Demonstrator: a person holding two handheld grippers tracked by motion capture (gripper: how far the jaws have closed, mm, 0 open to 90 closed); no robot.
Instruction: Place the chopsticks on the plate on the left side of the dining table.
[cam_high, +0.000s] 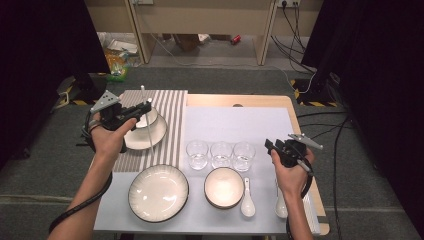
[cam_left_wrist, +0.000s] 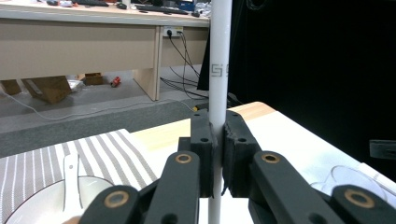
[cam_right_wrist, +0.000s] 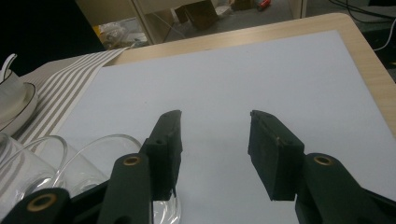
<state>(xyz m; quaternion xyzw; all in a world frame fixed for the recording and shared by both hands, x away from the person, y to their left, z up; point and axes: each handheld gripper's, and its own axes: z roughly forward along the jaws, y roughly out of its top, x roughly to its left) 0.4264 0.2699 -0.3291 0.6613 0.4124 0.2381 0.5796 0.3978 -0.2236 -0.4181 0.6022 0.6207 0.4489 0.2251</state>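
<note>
My left gripper (cam_high: 146, 106) hangs over the striped placemat (cam_high: 172, 107), shut on a thin white stick (cam_high: 148, 125) like a chopstick. In the left gripper view the stick (cam_left_wrist: 219, 56) stands upright, pinched between the two pads of that gripper (cam_left_wrist: 218, 125). Below it a small white bowl (cam_high: 148, 119) with a spoon in it sits on a saucer (cam_high: 145, 137). My right gripper (cam_high: 270, 146) is held over the white mat (cam_high: 235, 122), near the glasses. Its jaws (cam_right_wrist: 215, 128) stand open with nothing between them.
Three clear glasses (cam_high: 220, 154) stand in a row at mid table. In front of them are a large white plate (cam_high: 158, 192), a bowl (cam_high: 224, 187) and two white spoons (cam_high: 247, 200). The table's right edge (cam_high: 300, 130) lies close to my right hand.
</note>
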